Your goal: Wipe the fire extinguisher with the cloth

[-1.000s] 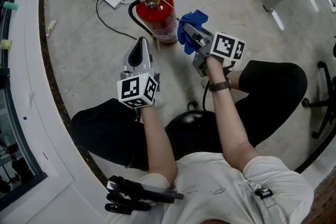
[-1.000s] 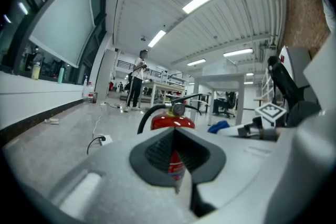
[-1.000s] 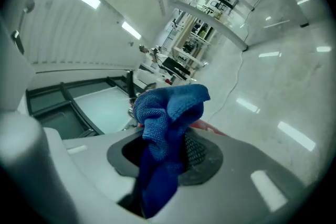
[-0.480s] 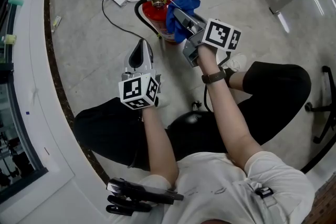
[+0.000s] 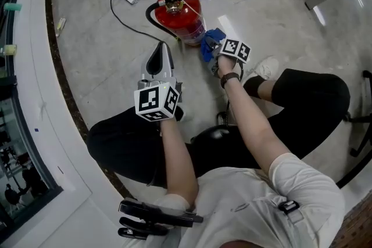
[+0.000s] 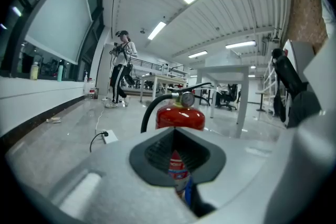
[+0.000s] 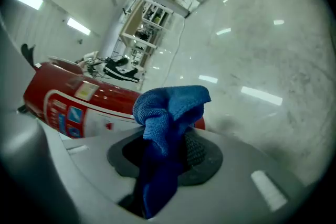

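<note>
Seemingly the wiping is going on partway, with no frame showing which patches are already clean. At centre-left of the head view the left gripper (image 5: 162, 54) is hanging idle over the glossy pale floor (image 5: 93, 61), its smooth grey fingers (image 6: 94, 181) sitting almost together and gripping nothing. Above it, at upper centre, the fire extinguisher (image 5: 185, 14) is standing upright: a shiny red metal cylinder with a curved black rubber hose (image 5: 152, 13) and a black lever on top. Just right of its base, a blue cloth (image 5: 209, 42), nubby and bunched into folds, is lying against the lower wall. The right gripper (image 5: 215, 55) is clamping that cloth between its closed fingers (image 7: 252, 165). I judge that the upper body, hose and handle are probably waiting.
</note>
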A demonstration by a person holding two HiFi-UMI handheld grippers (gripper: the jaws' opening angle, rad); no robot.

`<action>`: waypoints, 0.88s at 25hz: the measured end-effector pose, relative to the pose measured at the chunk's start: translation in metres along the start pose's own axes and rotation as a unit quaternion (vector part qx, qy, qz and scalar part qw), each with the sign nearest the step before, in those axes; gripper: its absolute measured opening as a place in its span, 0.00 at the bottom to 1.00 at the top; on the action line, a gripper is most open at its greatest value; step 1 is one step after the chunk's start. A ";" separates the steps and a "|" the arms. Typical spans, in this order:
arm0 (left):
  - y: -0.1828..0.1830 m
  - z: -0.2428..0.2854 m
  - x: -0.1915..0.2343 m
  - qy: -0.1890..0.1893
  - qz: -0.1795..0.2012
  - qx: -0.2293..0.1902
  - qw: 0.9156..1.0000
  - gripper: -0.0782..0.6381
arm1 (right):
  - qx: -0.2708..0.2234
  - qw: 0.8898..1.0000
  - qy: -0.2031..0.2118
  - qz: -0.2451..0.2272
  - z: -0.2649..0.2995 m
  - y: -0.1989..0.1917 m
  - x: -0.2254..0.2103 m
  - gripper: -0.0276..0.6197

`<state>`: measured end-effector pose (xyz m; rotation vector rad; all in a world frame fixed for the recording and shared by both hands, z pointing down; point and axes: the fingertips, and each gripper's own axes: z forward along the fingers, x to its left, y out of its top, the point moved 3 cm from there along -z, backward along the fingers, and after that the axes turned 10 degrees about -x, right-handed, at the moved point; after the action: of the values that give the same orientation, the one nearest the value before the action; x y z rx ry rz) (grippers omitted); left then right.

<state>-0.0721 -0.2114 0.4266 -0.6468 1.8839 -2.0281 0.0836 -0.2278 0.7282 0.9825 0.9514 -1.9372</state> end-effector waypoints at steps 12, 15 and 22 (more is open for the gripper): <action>0.027 0.038 0.016 0.009 0.003 -0.027 1.000 0.11 | 0.068 0.993 -0.093 0.020 0.038 0.017 -0.072 0.23; 0.049 0.049 0.010 -0.022 0.018 -0.048 0.998 0.11 | 0.011 0.998 -0.051 0.023 0.017 0.063 -0.022 0.23; 0.097 0.061 -0.005 -0.085 0.022 -0.082 0.993 0.11 | -0.064 0.991 0.106 -0.048 -0.061 0.131 0.148 0.23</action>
<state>-0.0444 -0.2709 0.3326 -0.7870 1.9589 -1.7438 0.1517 -0.2754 0.5386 1.1004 1.2482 -1.8481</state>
